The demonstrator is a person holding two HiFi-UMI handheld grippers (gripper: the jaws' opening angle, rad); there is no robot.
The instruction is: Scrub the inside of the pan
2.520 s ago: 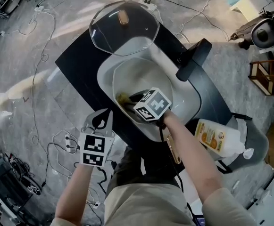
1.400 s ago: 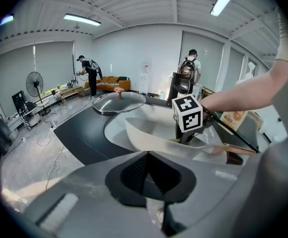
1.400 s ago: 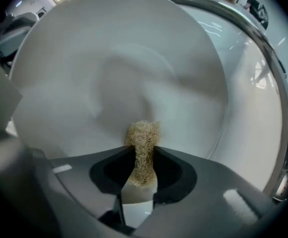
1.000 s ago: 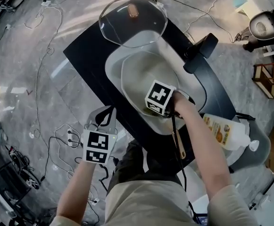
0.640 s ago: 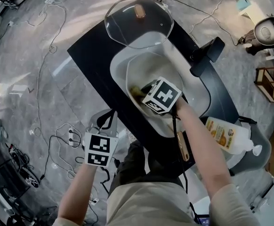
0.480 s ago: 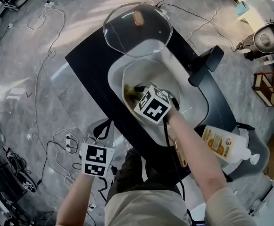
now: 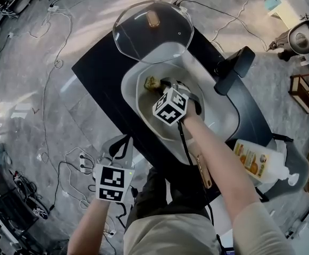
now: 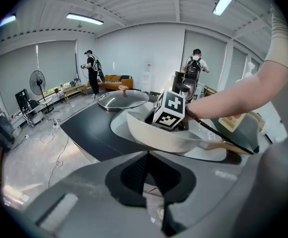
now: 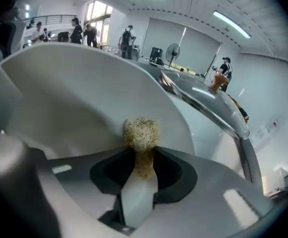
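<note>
A cream pan (image 7: 148,104) lies in a white basin (image 7: 218,118), its wooden handle (image 7: 203,171) pointing at me. My right gripper (image 7: 162,89) reaches down into the pan, shut on a yellow-brown scrub pad (image 7: 152,82) at the pan's far inner side. In the right gripper view the pad (image 9: 141,133) sticks out between the shut jaws of the right gripper (image 9: 143,157) and presses on the pan's inner wall (image 9: 84,98). My left gripper (image 7: 113,182) hangs near my body off the table, shut on nothing. The left gripper (image 8: 151,182) looks at the pan (image 8: 158,135) from outside.
A glass lid (image 7: 153,31) rests at the far end of the basin on the black table (image 7: 98,70). A black tap (image 7: 234,70) stands at the right. A dish soap bottle (image 7: 260,163) lies near right. Cables cross the floor (image 7: 48,62).
My right gripper has swept the pad round the pan's inside, from the near left to the right and now to the far side. The left gripper has barely moved.
</note>
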